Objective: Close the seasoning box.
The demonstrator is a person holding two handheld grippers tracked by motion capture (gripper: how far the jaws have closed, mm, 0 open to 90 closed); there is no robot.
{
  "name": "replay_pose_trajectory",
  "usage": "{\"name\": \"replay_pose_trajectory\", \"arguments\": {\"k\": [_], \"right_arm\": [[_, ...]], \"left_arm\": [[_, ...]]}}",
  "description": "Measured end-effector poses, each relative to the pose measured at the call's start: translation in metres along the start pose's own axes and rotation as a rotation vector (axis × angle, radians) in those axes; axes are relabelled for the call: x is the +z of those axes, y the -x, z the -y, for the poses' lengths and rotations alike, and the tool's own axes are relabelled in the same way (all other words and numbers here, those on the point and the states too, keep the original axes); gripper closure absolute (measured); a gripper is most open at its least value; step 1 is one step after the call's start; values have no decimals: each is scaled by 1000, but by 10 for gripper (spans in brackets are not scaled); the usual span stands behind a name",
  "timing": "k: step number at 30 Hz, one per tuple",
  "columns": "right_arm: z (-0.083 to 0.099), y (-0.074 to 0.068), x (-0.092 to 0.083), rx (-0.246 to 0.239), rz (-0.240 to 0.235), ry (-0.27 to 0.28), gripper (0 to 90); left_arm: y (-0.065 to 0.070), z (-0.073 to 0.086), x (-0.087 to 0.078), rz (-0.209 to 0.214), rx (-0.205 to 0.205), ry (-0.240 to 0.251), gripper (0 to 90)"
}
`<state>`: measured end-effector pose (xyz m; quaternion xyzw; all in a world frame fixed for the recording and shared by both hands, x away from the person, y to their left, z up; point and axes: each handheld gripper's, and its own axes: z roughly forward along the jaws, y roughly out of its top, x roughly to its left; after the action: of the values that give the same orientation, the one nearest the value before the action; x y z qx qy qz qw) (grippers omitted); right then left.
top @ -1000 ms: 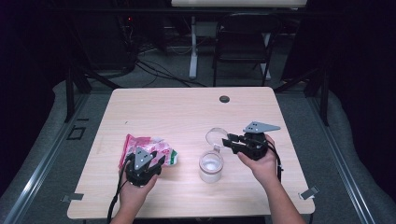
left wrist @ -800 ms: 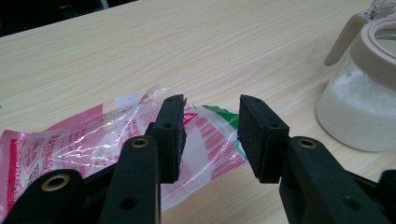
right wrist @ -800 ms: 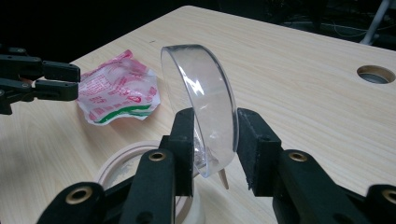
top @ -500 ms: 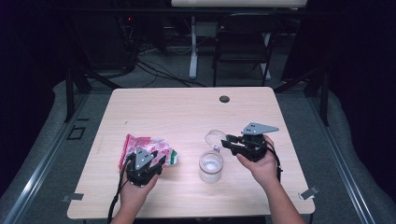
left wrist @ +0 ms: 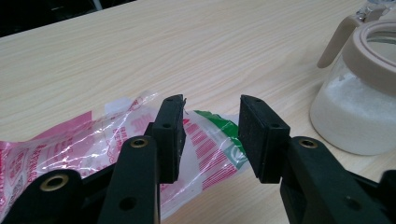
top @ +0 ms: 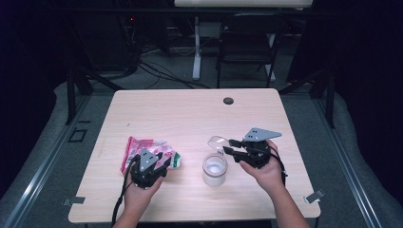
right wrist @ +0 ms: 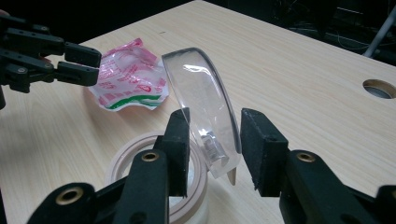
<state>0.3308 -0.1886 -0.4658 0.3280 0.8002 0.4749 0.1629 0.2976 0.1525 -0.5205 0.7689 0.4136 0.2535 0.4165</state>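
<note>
A pink, green and clear plastic bag (top: 142, 145) (left wrist: 70, 144) lies on the wooden table (top: 190, 114) at the front left. My left gripper (top: 154, 159) (left wrist: 212, 135) hovers low over its near end, jaws open with nothing pressed between them. A glass jar (top: 215, 169) (left wrist: 359, 112) of white powder with a beige rim (right wrist: 126, 158) stands at the front centre. Its clear hinged lid (top: 217, 141) (right wrist: 201, 88) stands upright. My right gripper (top: 229, 146) (right wrist: 212, 144) has the lid's lower part between its jaws, which have just been opening; a gap shows at the right pad.
A round cable hole (top: 228, 100) sits near the table's far edge. Behind the table stand a black chair (top: 247, 47) and a desk leg among cables. In the right gripper view the left gripper (right wrist: 79, 63) shows beside the bag (right wrist: 130, 77).
The right gripper's jaws stand a little wider around the upright lid and the hand has shifted slightly. The left hand, the bag and the jar have kept still.
</note>
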Motion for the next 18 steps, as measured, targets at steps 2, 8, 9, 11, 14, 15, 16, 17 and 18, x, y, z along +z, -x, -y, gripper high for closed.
{"name": "replay_pose_trajectory", "arguments": {"k": [2, 8, 9, 11, 14, 15, 16, 17, 18], "right_arm": [[0, -2, 0, -7, 0, 0, 616], [1, -12, 0, -55, 1, -8, 575], [1, -14, 0, -64, 0, -7, 569], [2, -17, 0, -79, 4, -11, 555], [3, -21, 1, -94, 1, -11, 523], [3, -23, 1, -98, -3, -10, 510], [4, -25, 2, -106, -1, -10, 500], [5, -27, 3, -118, 0, -11, 495], [5, -29, 4, -131, 6, -14, 489]], "left_arm": [[1, -1, 0, 2, -2, 3, 607], [2, -3, 4, 17, -3, 3, 602], [3, -3, 5, 19, 1, 4, 601], [4, -4, 6, 23, 0, 6, 597], [5, -5, 8, 27, 5, 6, 589], [5, -5, 9, 29, 5, 5, 586], [5, -6, 9, 30, 5, 5, 581], [5, -6, 10, 31, 5, 6, 579], [6, -6, 10, 31, 5, 9, 577]]}}
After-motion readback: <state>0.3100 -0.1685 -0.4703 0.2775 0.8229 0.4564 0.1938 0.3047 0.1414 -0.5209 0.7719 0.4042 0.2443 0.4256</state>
